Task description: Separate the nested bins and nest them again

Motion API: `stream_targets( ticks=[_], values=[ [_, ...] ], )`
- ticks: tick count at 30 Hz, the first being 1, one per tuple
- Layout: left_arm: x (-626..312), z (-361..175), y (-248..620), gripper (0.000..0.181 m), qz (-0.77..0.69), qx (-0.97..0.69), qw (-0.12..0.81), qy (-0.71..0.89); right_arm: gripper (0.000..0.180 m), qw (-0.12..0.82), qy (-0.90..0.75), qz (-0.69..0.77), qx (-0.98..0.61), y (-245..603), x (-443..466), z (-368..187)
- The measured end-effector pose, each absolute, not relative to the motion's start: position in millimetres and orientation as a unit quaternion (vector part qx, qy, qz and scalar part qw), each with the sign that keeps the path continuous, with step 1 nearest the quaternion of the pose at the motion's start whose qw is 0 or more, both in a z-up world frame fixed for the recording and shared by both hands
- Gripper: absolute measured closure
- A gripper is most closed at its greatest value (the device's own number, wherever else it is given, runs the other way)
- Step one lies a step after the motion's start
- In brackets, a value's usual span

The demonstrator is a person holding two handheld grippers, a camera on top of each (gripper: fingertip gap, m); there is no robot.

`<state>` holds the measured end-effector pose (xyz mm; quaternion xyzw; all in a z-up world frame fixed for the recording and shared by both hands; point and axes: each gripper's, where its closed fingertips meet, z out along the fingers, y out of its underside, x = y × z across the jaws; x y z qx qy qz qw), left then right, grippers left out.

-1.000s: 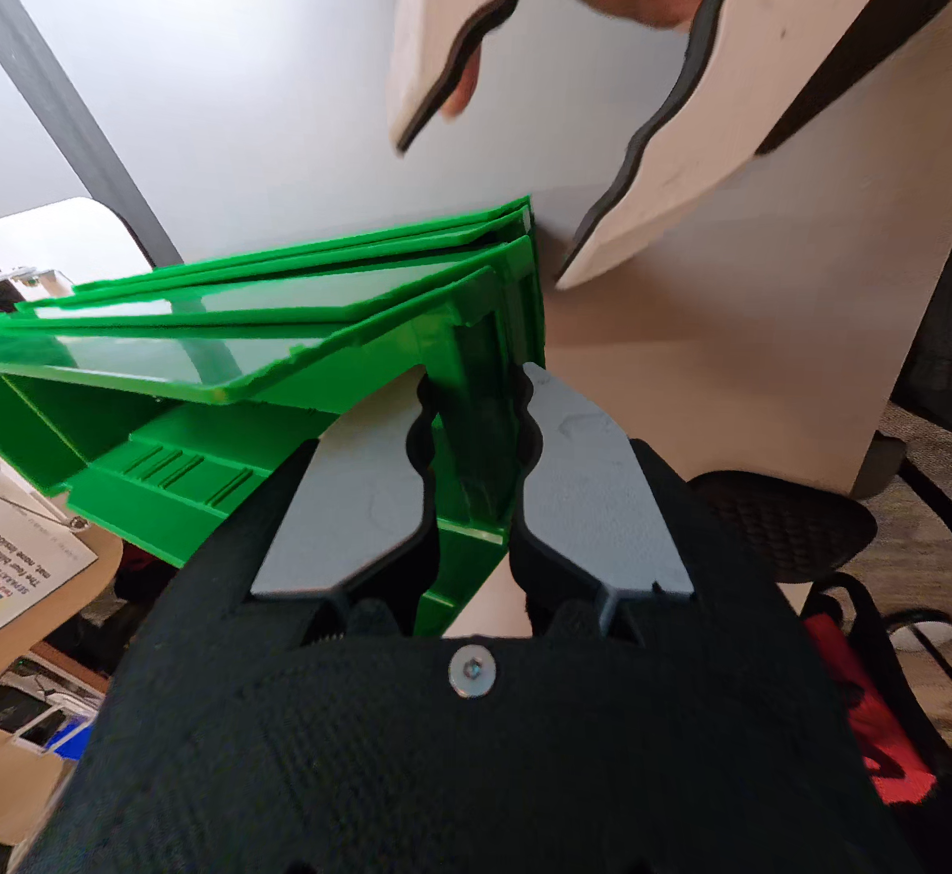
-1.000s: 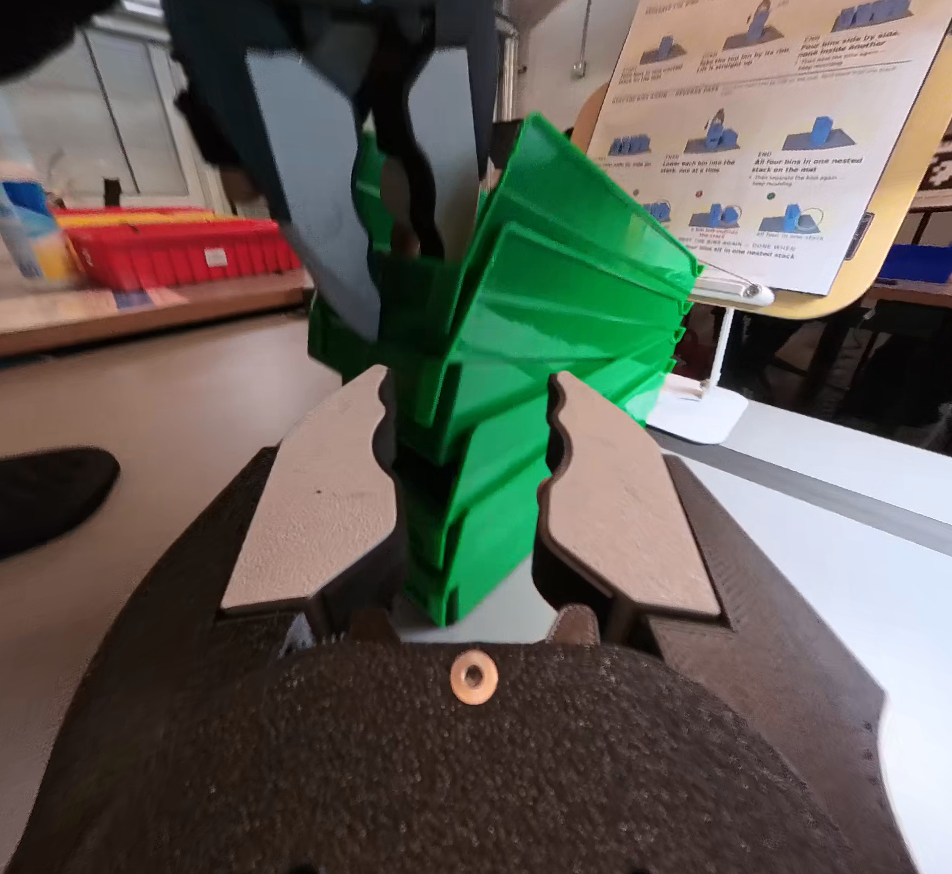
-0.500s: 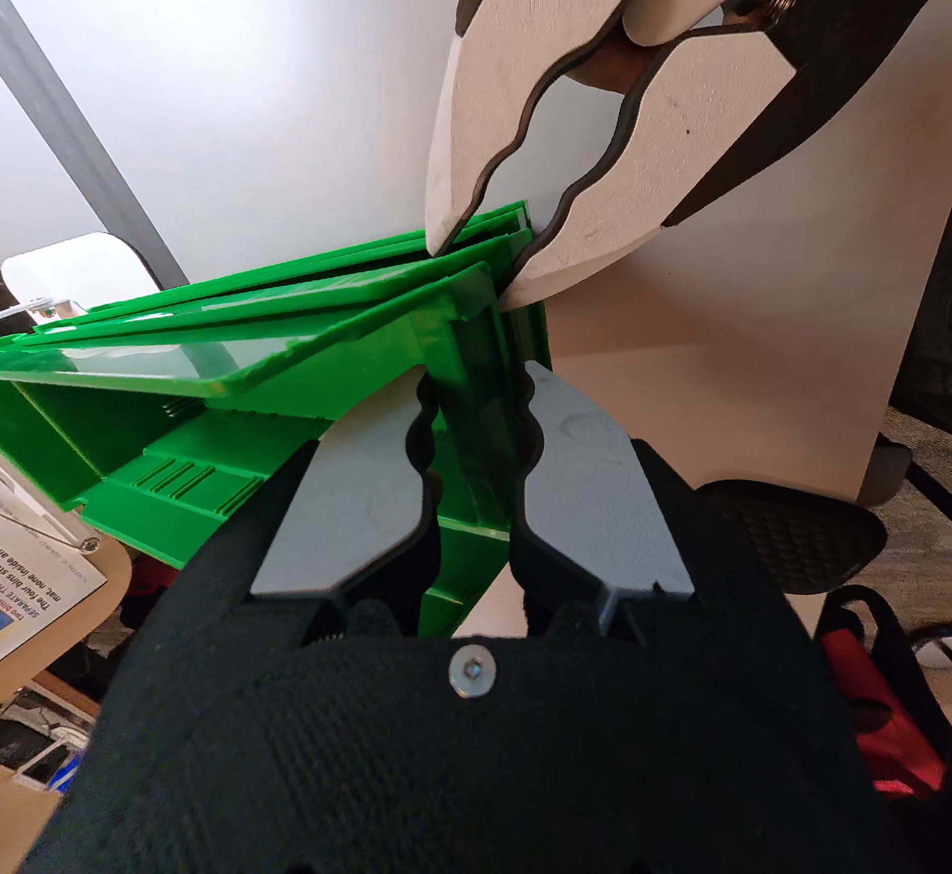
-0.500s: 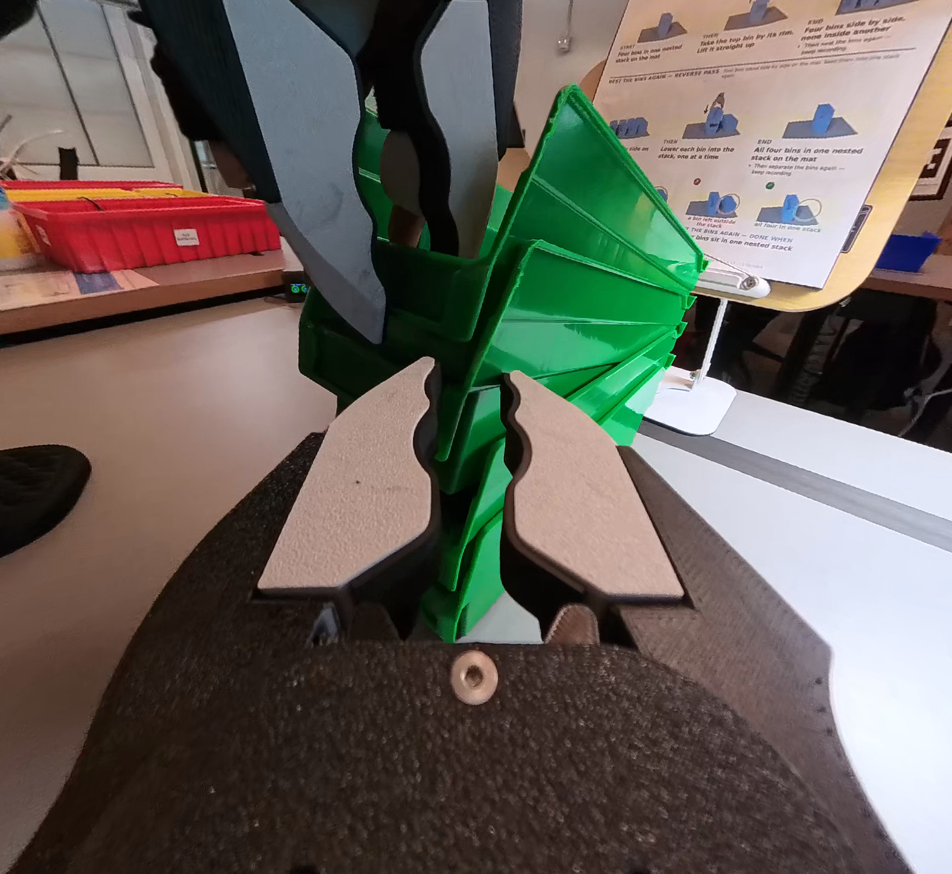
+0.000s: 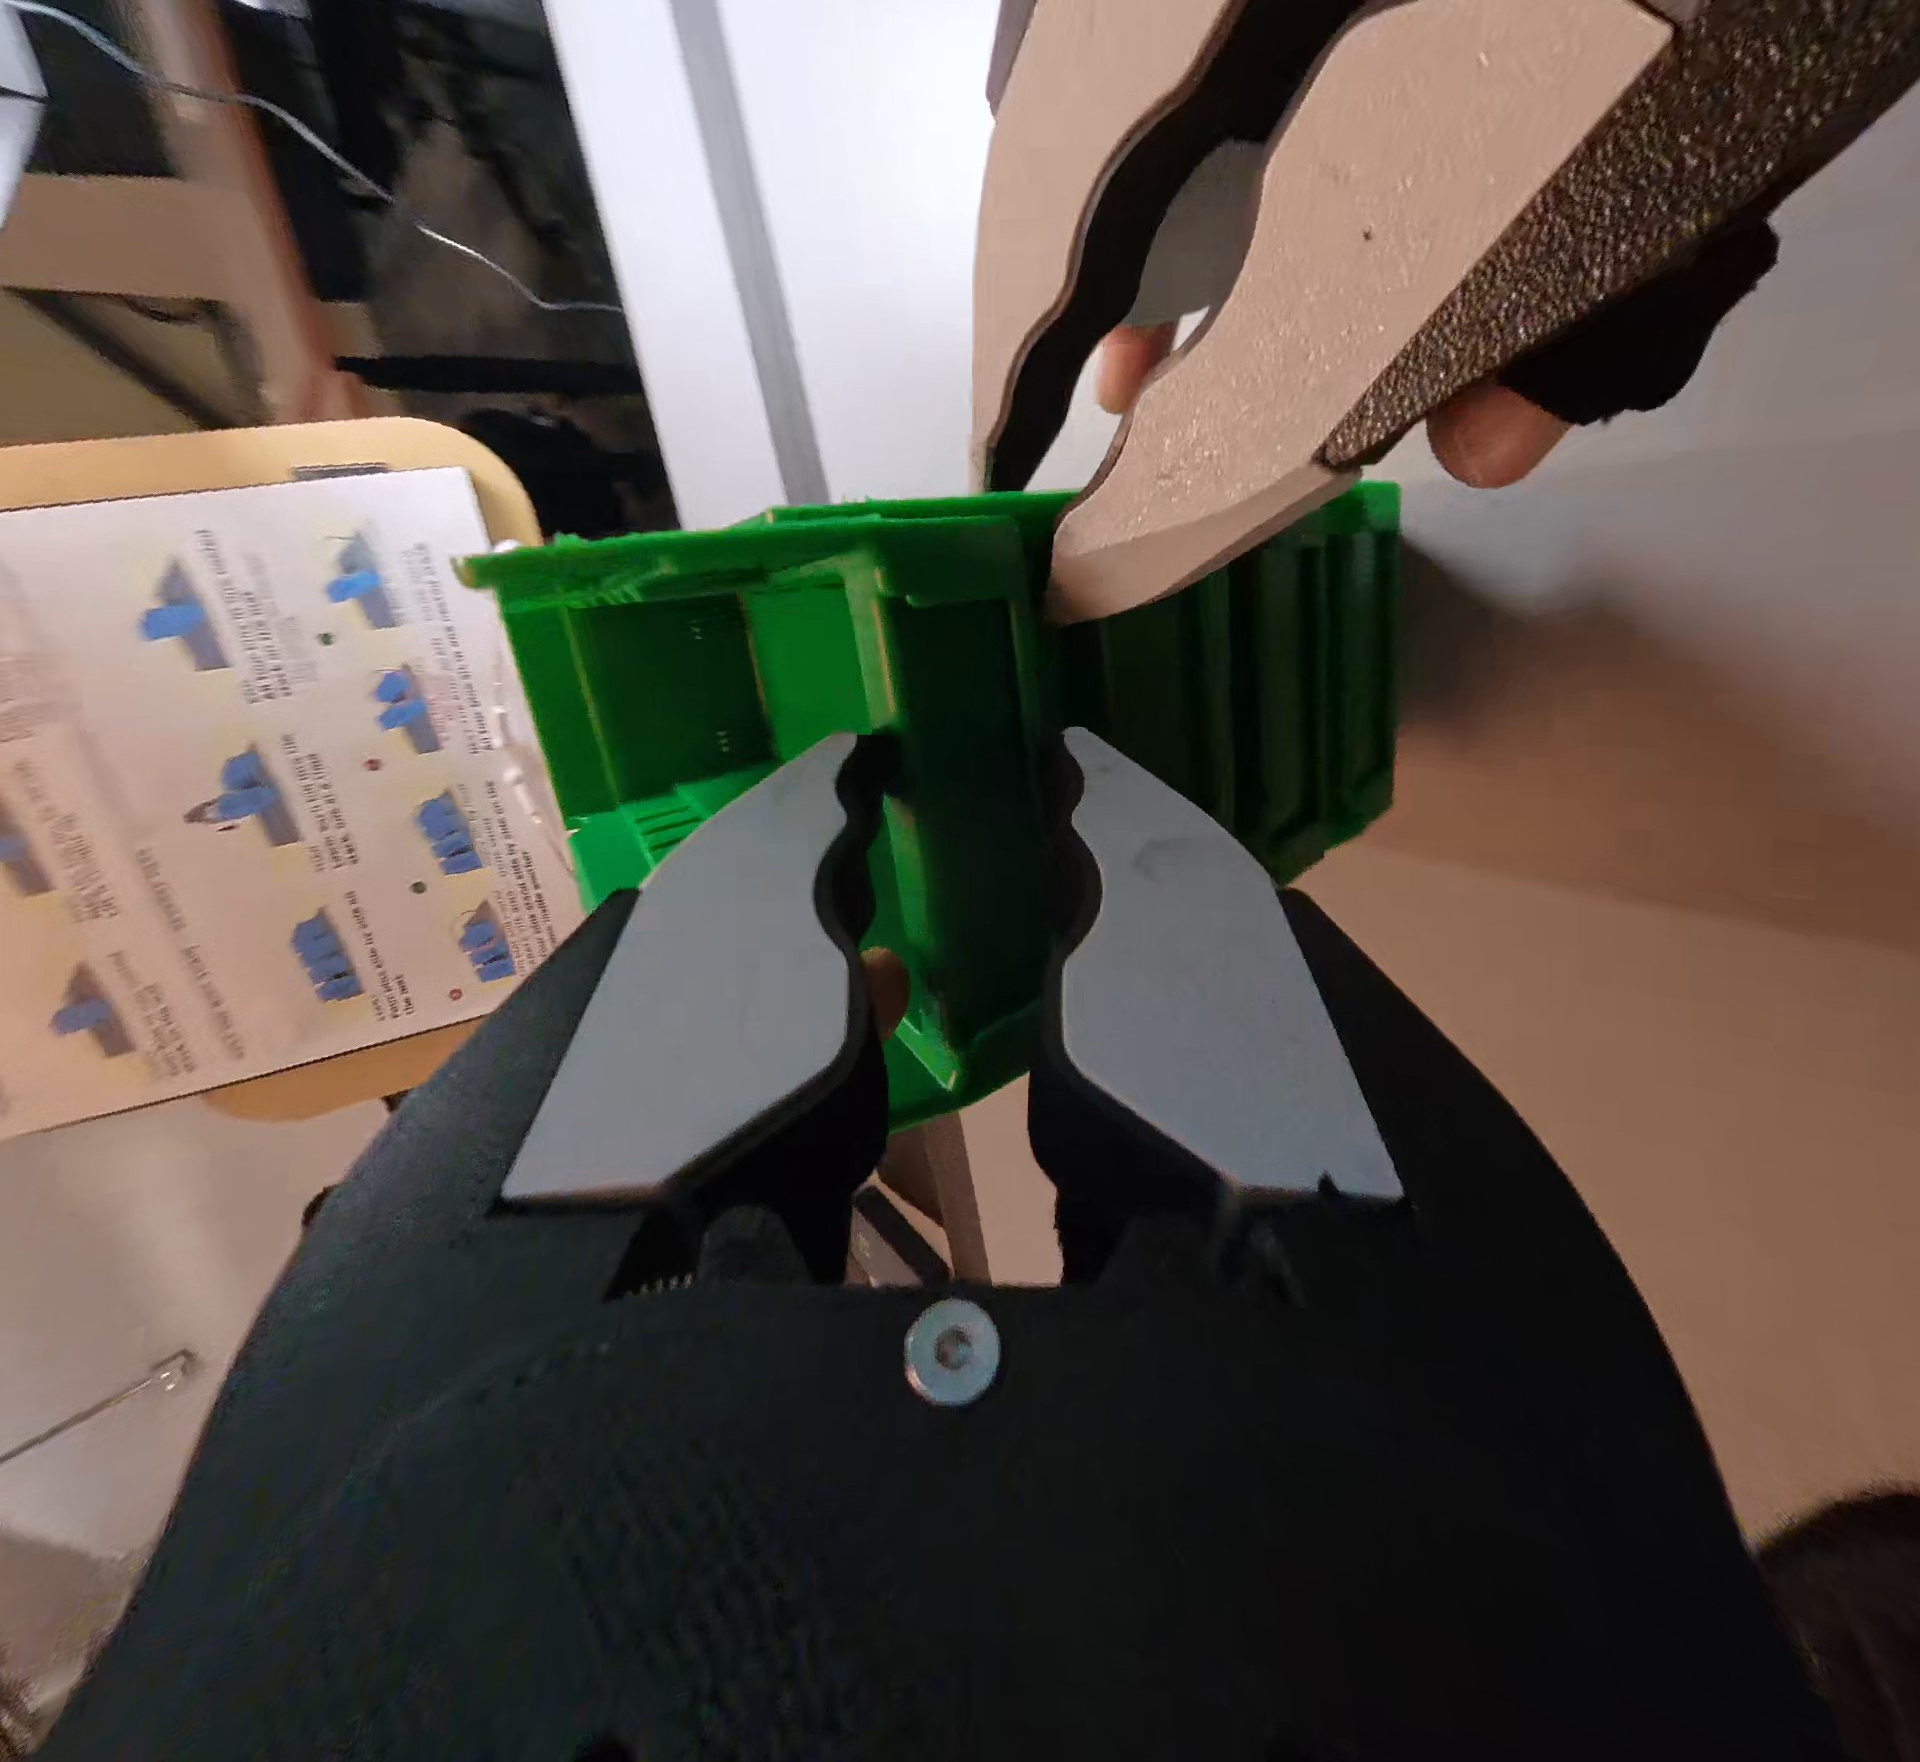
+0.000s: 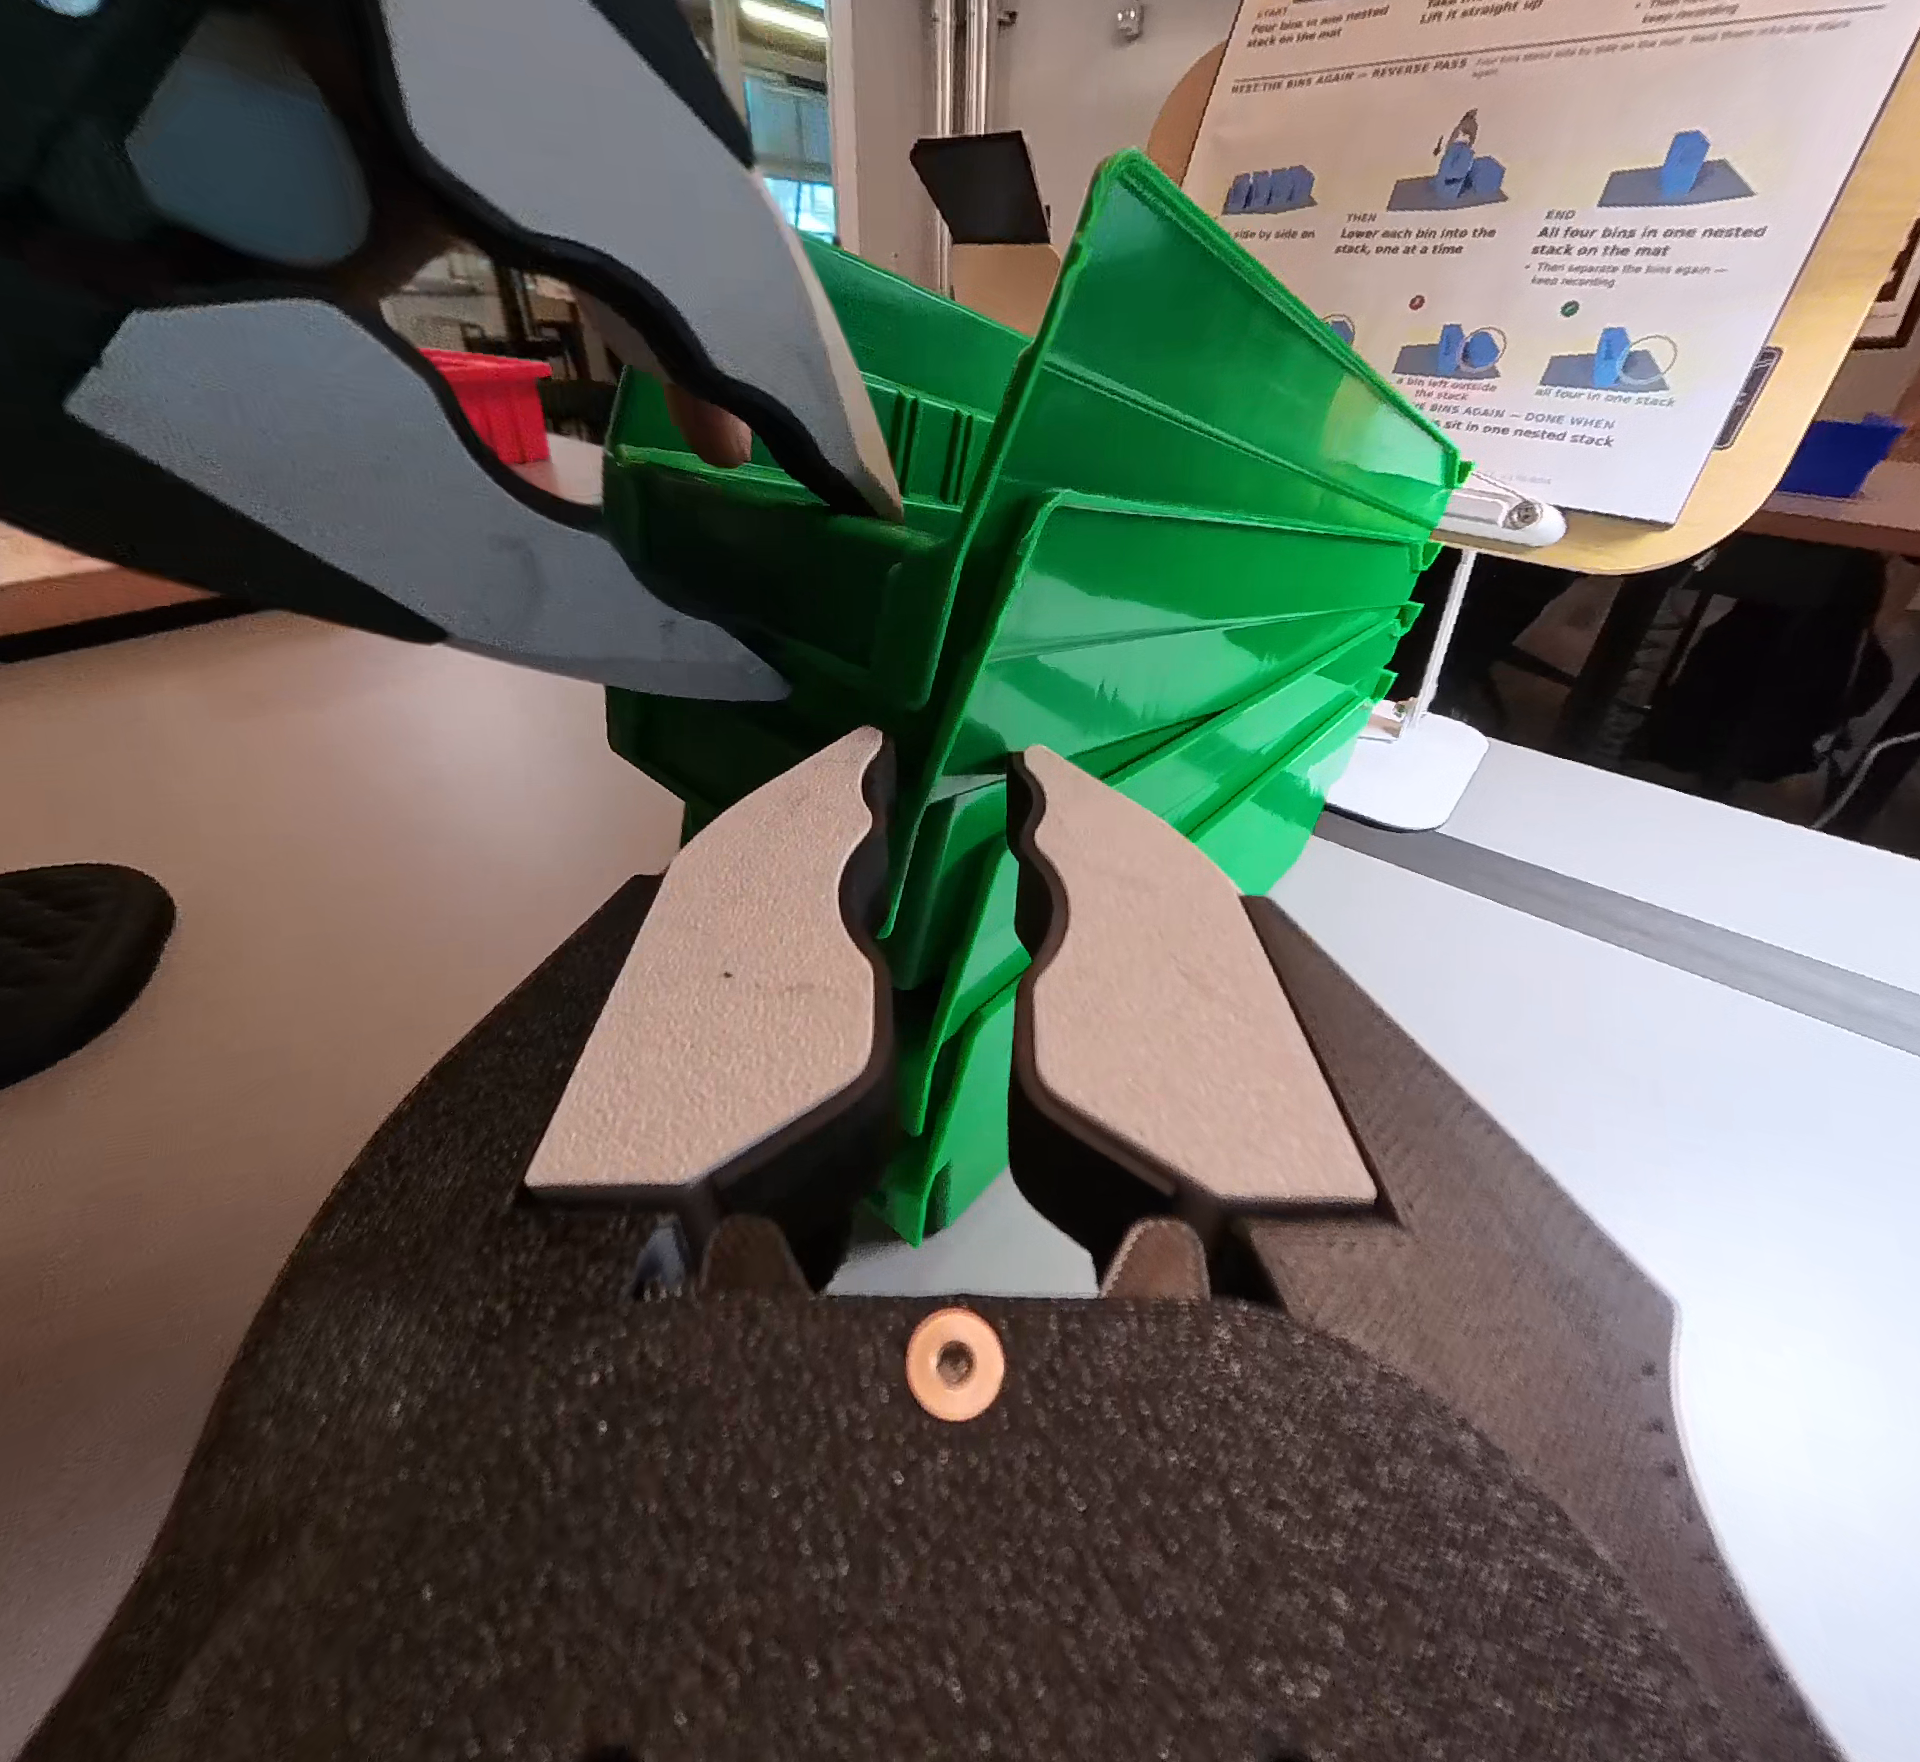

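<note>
Several green bins are nested in a stack (image 6: 1195,673) standing on the table. My left gripper (image 5: 961,756), with grey fingers, is shut on a side wall of the top green bin (image 5: 810,652), which is tilted up out of the stack. It also shows in the right wrist view (image 6: 831,595) at the upper left. My right gripper (image 6: 948,756), with beige fingers, is shut on the corner rims of the lower bins. It shows in the left wrist view (image 5: 1023,517) pinching the far edge of the stack. The top bin's front panel (image 6: 1226,382) stands above the others.
An instruction sheet on a wooden board (image 6: 1558,206) stands behind the bins on a white foot; it also shows in the left wrist view (image 5: 260,777). A red bin (image 6: 499,403) and a blue bin (image 6: 1839,455) sit far back. A black pad (image 6: 62,964) lies left. A white mat (image 6: 1662,1037) lies to the right. Only a small space, under 4 cm, lies between the two pairs of fingers.
My right gripper has closed from open onto the lower bins' corner. My left gripper has swung round with the top bin, tilting it up away from the rest of the stack.
</note>
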<state>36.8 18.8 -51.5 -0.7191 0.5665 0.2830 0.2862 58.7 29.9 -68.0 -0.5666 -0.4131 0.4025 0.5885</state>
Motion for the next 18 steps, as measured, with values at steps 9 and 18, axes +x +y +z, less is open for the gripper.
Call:
stream_targets(
  ticks=[9, 18],
  values=[
    [33.9, -59.2, 11.1, 0.152, 0.335, -0.636, 0.418, 0.556, 0.146, 0.561, -0.437, 0.424, -0.56, 26.2, 54.8, -81.0],
    [32.5, -70.9, 12.3, 0.15, 0.269, -0.713, 0.301, 0.574, 0.143, 0.562, -0.474, 0.417, -0.534, 20.0, 52.4, -82.2]
  ],
)
